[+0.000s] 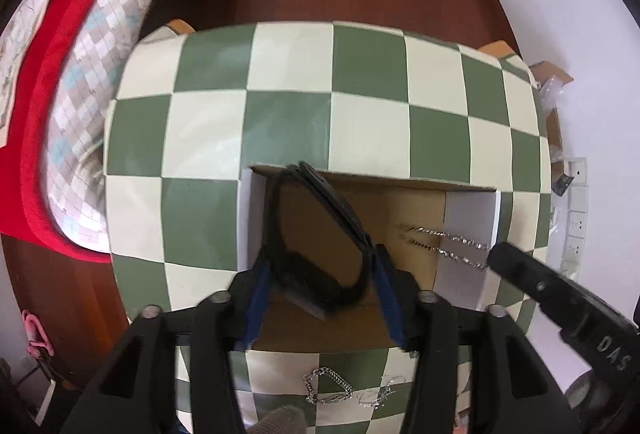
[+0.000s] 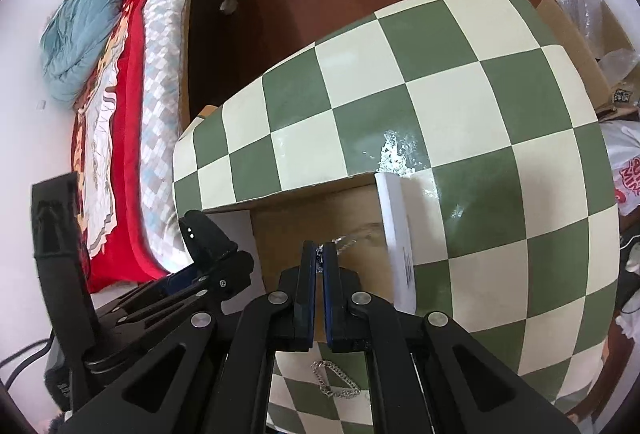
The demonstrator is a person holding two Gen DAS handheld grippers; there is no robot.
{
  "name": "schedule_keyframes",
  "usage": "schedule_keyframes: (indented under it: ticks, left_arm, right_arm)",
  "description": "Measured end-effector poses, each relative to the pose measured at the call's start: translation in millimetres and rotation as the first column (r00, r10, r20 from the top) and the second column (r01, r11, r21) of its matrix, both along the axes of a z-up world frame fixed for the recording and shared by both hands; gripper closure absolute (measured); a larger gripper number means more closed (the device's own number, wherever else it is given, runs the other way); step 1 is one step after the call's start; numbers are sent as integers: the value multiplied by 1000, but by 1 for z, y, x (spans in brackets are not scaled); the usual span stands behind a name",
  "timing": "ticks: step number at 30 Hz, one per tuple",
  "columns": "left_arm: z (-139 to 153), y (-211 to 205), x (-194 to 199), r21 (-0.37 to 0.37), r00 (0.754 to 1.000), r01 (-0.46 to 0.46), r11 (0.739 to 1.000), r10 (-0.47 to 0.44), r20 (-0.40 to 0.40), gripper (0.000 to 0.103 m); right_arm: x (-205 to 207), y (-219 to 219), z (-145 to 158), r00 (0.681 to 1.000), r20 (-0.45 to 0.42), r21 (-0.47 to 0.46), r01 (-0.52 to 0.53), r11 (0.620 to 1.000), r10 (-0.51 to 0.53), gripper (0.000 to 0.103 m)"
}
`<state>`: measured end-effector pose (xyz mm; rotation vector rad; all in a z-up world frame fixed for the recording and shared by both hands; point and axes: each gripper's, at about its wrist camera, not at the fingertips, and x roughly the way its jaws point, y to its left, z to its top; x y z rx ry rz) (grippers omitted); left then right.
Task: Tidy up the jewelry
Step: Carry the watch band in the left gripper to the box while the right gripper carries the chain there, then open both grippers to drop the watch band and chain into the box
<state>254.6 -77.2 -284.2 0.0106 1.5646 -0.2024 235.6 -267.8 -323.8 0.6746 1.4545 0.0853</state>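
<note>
- Green-and-cream checkered table (image 1: 288,122) fills mid-frame, cardboard box (image 1: 320,330) at lower center.
- Your left gripper (image 1: 320,274) clamps a black watch (image 1: 320,230) over it.
- Your right gripper (image 2: 319,258) pinches a silver chain (image 1: 444,244); another chain (image 2: 334,378) lies bottom center.

I see the surface (image 1: 288,122) covered in a smooth green-and-cream checked sheet with a faint sheen, glaring wet-bright in one patch. The open box (image 1: 400,202) looks like matt brown cardboard with white paper-faced walls. The chain (image 1: 448,246) glints like polished silver metal, as does the bracelet (image 2: 334,380). The black strap (image 1: 320,234) reads matt. Both tools look matt black plastic with blue pads (image 1: 386,290).
</note>
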Motion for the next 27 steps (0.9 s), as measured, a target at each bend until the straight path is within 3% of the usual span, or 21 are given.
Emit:
schedule_keyframes:
  ticks: [1, 2, 6, 8, 10, 12, 14, 17, 27]
  left_arm:
    - [2, 0, 0, -1, 1000, -3, 1000, 3, 6, 20]
    - [5, 2, 0, 0, 1000, -7, 1000, 7, 14, 14]
    - [18, 11, -1, 15, 998, -30, 999, 30, 47, 8]
    - [27, 21, -3, 42, 996, -46, 998, 43, 81, 6]
    - [36, 32, -7, 106, 990, -63, 992, 49, 132, 3]
    - [40, 38, -13, 162, 983, -74, 984, 44, 180, 0]
    - [41, 44, -20, 205, 976, -85, 975, 40, 213, 0]
    - [41, 55, -32, 238, 971, -97, 966, 40, 234, 0]
    - [65, 70, -69, 229, 952, -120, 966, 47, 302, 0]
  right_arm:
    - [0, 1, 1, 1000, -4, -17, -7, 1000, 7, 99]
    - [-1, 1, 3, 1000, -5, -26, -10, 1000, 10, 95]
    - [-7, 0, 10, 999, -21, -87, -27, 996, 26, 55]
    - [-11, 0, 13, 999, -34, -125, -40, 991, 36, 49]
    - [-16, 4, 18, 997, -52, -227, -75, 971, 65, 38]
    - [-22, 10, 22, 991, -79, -344, -127, 930, 106, 9]
    - [-30, 19, 27, 987, -77, -409, -162, 898, 143, 6]
    - [-40, 29, 29, 984, -67, -444, -175, 879, 162, 6]
    - [-69, 51, 54, 989, 0, -482, -128, 867, 146, 3]
